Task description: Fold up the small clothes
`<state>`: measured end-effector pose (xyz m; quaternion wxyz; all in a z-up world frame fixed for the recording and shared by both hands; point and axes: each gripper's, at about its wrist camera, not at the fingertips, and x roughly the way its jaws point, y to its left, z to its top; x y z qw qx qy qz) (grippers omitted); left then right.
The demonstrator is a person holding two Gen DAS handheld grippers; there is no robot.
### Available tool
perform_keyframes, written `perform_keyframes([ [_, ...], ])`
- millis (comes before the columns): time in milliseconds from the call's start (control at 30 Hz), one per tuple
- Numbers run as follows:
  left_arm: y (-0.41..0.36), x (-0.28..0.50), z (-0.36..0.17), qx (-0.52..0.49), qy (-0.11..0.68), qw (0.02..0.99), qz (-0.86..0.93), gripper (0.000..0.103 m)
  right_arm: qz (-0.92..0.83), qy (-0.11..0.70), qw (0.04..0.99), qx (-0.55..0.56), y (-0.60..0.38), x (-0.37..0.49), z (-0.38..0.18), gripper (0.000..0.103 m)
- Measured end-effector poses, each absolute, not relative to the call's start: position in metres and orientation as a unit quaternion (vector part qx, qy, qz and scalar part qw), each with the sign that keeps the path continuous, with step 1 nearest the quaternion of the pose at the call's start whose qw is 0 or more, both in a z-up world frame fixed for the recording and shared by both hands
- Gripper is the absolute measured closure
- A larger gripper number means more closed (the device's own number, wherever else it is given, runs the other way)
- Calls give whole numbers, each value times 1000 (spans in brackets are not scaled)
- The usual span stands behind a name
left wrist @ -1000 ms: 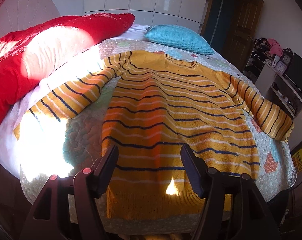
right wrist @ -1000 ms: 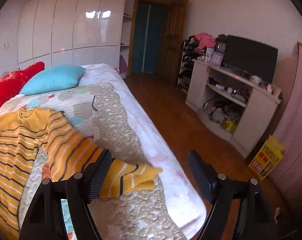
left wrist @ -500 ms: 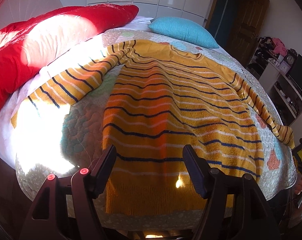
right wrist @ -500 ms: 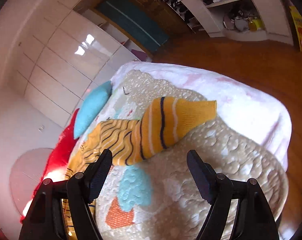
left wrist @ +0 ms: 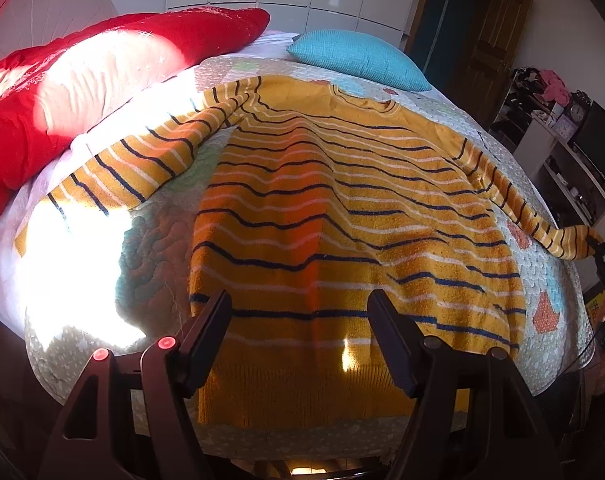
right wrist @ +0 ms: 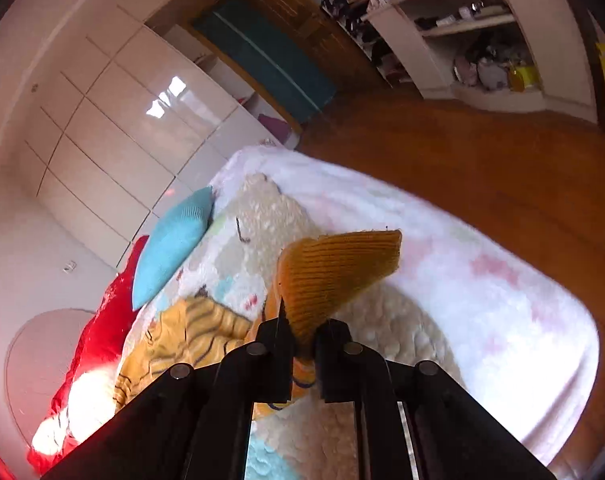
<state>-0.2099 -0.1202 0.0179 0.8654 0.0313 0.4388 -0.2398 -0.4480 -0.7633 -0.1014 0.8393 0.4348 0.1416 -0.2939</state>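
A yellow sweater with dark and white stripes (left wrist: 342, 208) lies spread flat on the bed, hem nearest me, both sleeves out to the sides. My left gripper (left wrist: 300, 316) is open and empty, hovering just above the hem. My right gripper (right wrist: 302, 340) is shut on the cuff of the right sleeve (right wrist: 338, 272), which sticks up between the jaws. In the left wrist view that gripper (left wrist: 604, 256) shows at the far right edge, holding the sleeve end (left wrist: 570, 242).
The bed has a patterned quilt (left wrist: 550, 280). A red duvet (left wrist: 102, 68) and a blue pillow (left wrist: 358, 58) lie at its head. Wooden floor (right wrist: 482, 152) and a white shelf unit (right wrist: 494, 40) lie beyond the bed's right side.
My right gripper has closed on the right sleeve's cuff and lifted it off the quilt. The sleeve is now pulled thin. My left gripper moved slightly closer to the hem.
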Motion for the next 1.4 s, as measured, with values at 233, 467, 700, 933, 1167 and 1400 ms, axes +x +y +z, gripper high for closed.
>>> perform_keyframes([
  [233, -112, -207, 14, 7, 445, 863, -239, 34, -387, 151, 799, 435, -804, -469, -78, 48],
  [467, -109, -201, 8, -5, 457, 858, -236, 34, -310, 175, 806, 474, -777, -483, -127, 42],
  [700, -116, -206, 12, 9, 448, 861, -241, 34, -302, 160, 770, 538, -789, -456, -180, 40],
  [933, -111, -208, 18, -4, 438, 863, -249, 33, -327, 203, 801, 458, -789, -405, -141, 93],
  [1167, -96, -211, 22, -14, 418, 870, -261, 33, -236, 237, 889, 312, -707, -257, -34, 94],
  [1400, -52, -201, 23, -67, 409, 875, -251, 29, -105, 305, 920, 224, -579, -56, -9, 94],
])
